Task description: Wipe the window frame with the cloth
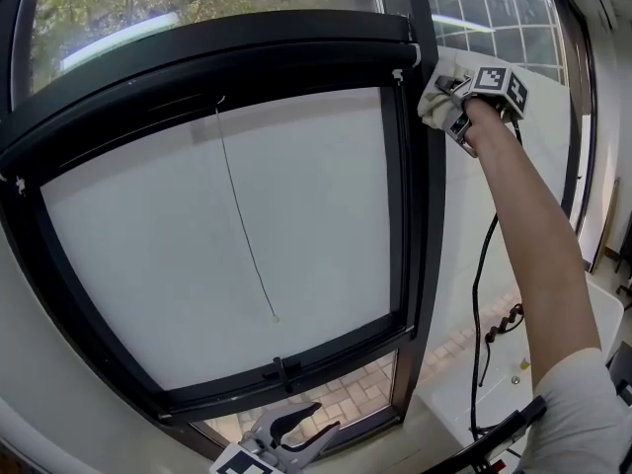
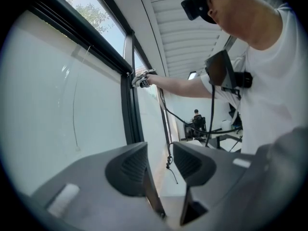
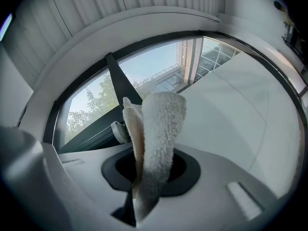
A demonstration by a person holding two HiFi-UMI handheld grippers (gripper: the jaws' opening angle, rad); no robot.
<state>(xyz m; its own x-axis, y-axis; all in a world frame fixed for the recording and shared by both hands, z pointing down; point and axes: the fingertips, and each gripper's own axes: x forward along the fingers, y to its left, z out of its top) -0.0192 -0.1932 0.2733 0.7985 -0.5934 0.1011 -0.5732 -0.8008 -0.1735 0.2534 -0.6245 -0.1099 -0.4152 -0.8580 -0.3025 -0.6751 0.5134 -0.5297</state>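
**White cloth at the window frame's top right corner**

The window frame (image 1: 420, 215) is black, with a thick upright post on its right side and a broad bar across its top. The cloth (image 1: 435, 95) is white, fluffy terry, folded into a bunch and pinched between the jaws of the right gripper (image 3: 150, 170). It rests against the frame's upright post, just beside the top right corner.

no legible text, labels, brands or numbers anywhere
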